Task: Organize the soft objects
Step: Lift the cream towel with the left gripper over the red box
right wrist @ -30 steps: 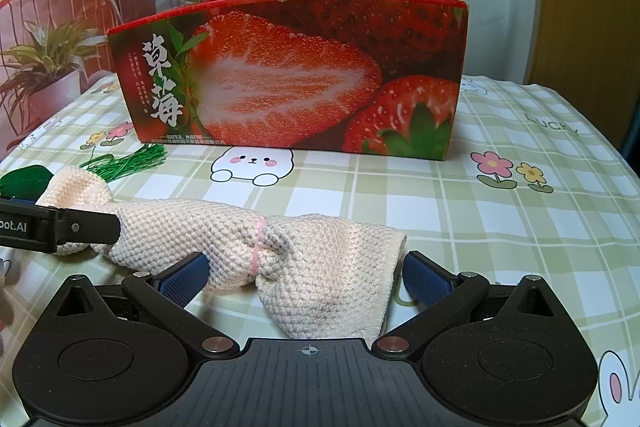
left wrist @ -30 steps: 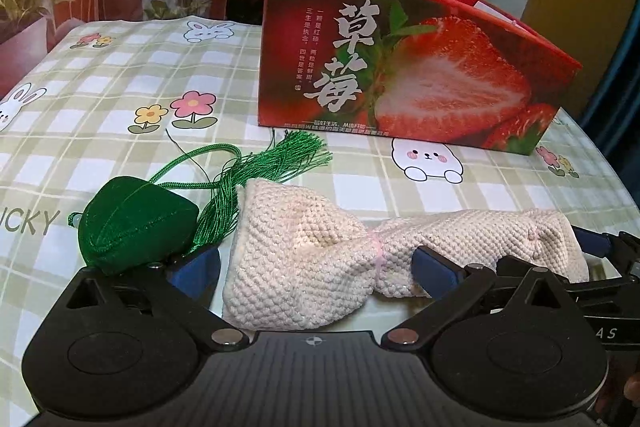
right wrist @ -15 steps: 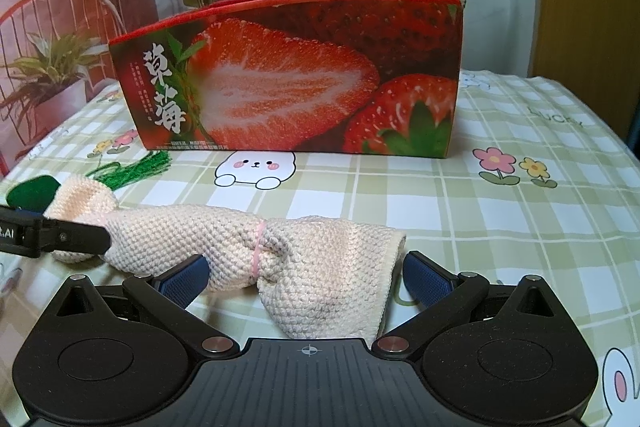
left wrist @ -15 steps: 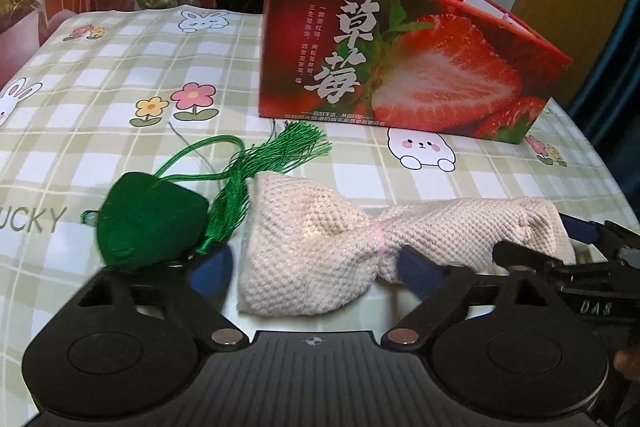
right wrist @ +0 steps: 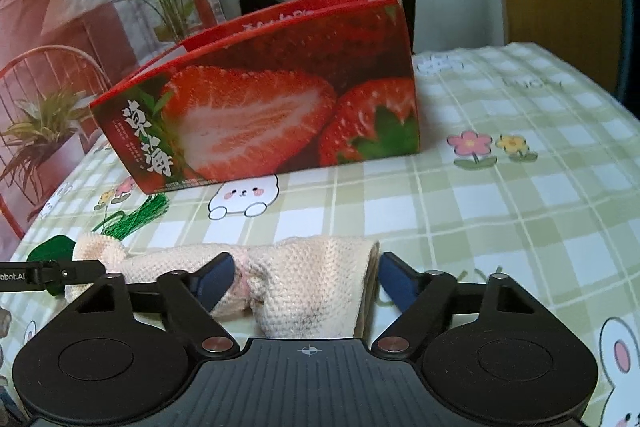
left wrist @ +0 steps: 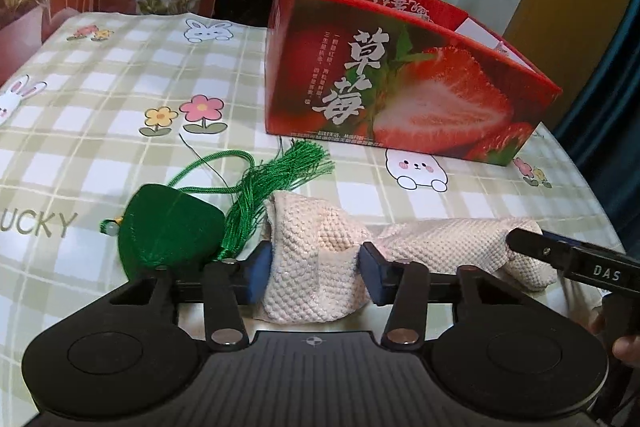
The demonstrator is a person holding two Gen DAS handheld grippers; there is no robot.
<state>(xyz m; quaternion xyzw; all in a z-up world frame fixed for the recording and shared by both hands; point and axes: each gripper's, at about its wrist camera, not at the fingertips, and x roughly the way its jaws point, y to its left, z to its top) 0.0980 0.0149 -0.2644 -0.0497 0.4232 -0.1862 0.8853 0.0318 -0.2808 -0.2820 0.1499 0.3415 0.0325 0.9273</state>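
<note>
A cream waffle-knit cloth (left wrist: 316, 267) lies on the counter (left wrist: 100, 99), bunched at its middle by a thin pink band, so its long axis runs left to right across the front of the strawberry-printed cardboard box (left wrist: 400, 95). The left gripper (left wrist: 316, 269) has its blue-padded fingers (left wrist: 258, 269) closed in on the cloth's left end, pressing the fabric on both sides. The right gripper (right wrist: 306, 281) straddles the cloth's right end; its fingers (right wrist: 216, 277) stand narrowed against the fabric, the left pad near the pink band, the right pad at the folded edge. Just left of the cloth rests a green satin sachet (left wrist: 172, 231), its tassel (left wrist: 276, 183) pointing toward the box.
</note>
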